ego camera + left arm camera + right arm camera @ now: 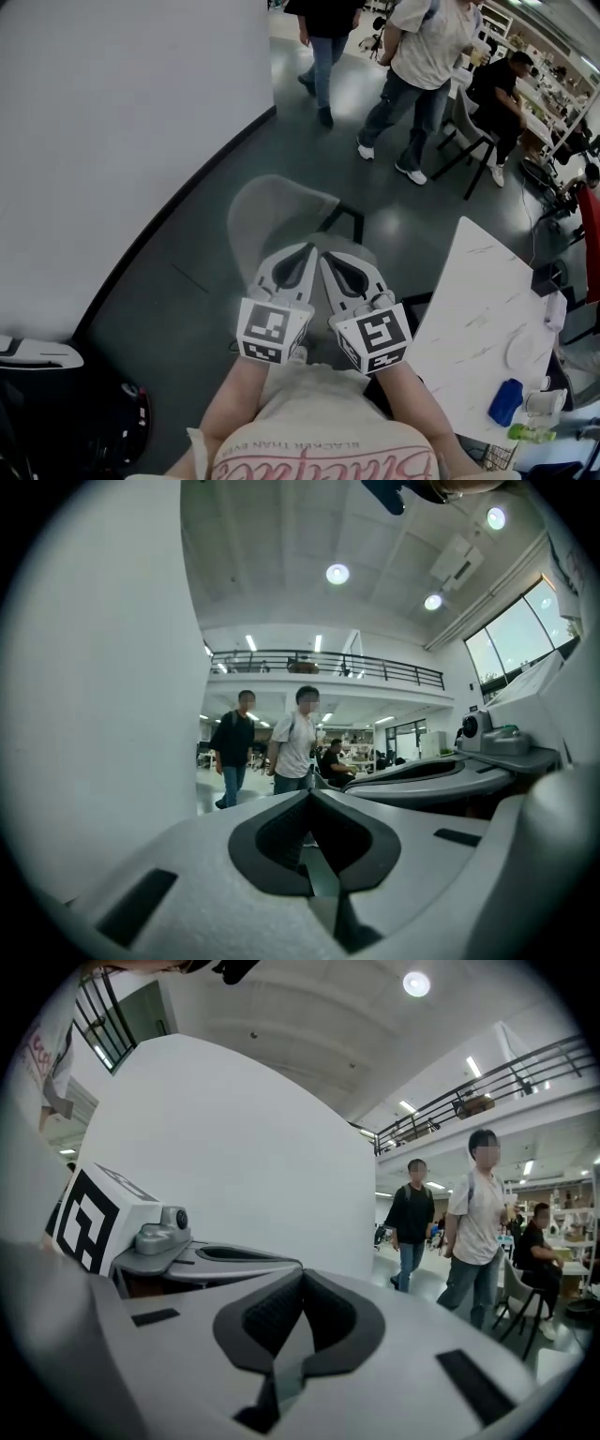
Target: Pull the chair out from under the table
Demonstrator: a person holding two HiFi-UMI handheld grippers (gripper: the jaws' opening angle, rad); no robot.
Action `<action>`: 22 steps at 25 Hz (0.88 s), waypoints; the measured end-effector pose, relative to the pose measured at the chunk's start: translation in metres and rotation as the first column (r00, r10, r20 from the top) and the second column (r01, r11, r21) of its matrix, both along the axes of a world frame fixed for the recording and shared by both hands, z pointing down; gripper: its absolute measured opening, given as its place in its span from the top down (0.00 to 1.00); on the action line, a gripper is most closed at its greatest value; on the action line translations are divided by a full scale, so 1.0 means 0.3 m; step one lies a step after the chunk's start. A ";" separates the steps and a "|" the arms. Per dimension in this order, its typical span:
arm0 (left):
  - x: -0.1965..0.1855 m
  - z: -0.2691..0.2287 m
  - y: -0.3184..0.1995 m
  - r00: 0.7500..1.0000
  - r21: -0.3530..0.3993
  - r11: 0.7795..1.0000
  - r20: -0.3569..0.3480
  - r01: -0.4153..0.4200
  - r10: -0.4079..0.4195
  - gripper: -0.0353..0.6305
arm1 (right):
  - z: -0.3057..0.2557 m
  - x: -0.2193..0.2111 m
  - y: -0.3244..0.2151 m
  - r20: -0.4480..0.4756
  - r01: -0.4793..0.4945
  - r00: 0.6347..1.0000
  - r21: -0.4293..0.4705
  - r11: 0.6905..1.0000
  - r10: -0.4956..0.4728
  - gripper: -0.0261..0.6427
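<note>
Left tongs (pixel 307 247) and right tongs (pixel 325 256) pinched on nothing, chair (pixel 281 214) out beside the counter (pixel 478 300).
Both are held level, side by side before the person's chest, tips almost meeting. They look idle, likely because the pull is finished. Just beyond them the chair stands on the floor off the counter's long edge, seemingly no longer under it. People (pixel 412 56) walk far behind.

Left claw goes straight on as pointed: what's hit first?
Nothing near: the left claw seems to pass over the chair into open air; far off, the person in the white shirt. Depth unclear.
</note>
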State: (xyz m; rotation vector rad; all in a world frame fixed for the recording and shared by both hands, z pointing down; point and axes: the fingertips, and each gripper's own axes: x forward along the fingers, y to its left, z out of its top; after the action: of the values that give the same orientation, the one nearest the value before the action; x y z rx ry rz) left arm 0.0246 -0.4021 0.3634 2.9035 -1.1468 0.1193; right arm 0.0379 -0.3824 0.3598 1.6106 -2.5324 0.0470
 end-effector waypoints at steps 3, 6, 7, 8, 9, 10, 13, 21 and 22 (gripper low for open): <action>0.022 -0.009 0.026 1.000 0.020 1.000 0.015 -0.004 0.003 0.94 | 0.003 0.031 0.014 -0.013 -0.021 1.000 0.002 1.000 0.021 0.96; 0.036 -0.007 0.042 1.000 0.023 1.000 0.025 -0.004 0.003 0.94 | 0.021 0.054 0.021 -0.034 -0.044 0.998 -0.010 0.999 0.044 0.96; 0.038 -0.006 0.046 1.000 0.025 1.000 0.030 -0.004 0.003 0.94 | 0.023 0.057 0.025 -0.027 -0.045 0.999 -0.011 0.999 0.045 0.96; 0.040 -0.006 0.051 0.999 0.028 1.000 0.034 -0.005 0.004 0.94 | 0.022 0.059 0.028 -0.019 -0.045 0.999 -0.009 0.999 0.045 0.96; 0.042 -0.008 0.054 0.999 0.031 0.999 0.037 -0.006 0.005 0.94 | 0.019 0.061 0.030 -0.013 -0.047 0.999 -0.005 0.999 0.047 0.96; 0.043 -0.010 0.058 0.999 0.035 0.999 0.040 -0.006 0.005 0.94 | 0.017 0.063 0.032 -0.010 -0.049 0.999 0.000 0.999 0.049 0.96; 0.049 -0.006 0.072 0.999 0.038 0.999 0.055 -0.003 0.001 0.94 | 0.017 0.065 0.042 -0.009 -0.053 0.999 0.007 0.999 0.053 0.96; 0.047 -0.009 0.083 0.998 0.041 0.999 0.052 0.019 -0.021 0.94 | 0.006 0.050 0.065 0.004 -0.043 0.999 0.031 0.999 0.043 0.96; 0.047 -0.007 0.082 0.998 0.042 0.999 0.052 0.019 -0.021 0.94 | 0.007 0.049 0.064 0.002 -0.044 0.999 0.034 0.998 0.044 0.96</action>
State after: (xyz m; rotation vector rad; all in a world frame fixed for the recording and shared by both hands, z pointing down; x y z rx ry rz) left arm 0.0388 -0.3774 0.3612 2.9412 -1.1996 0.1738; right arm 0.0525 -0.3631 0.3620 1.6794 -2.5113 0.0094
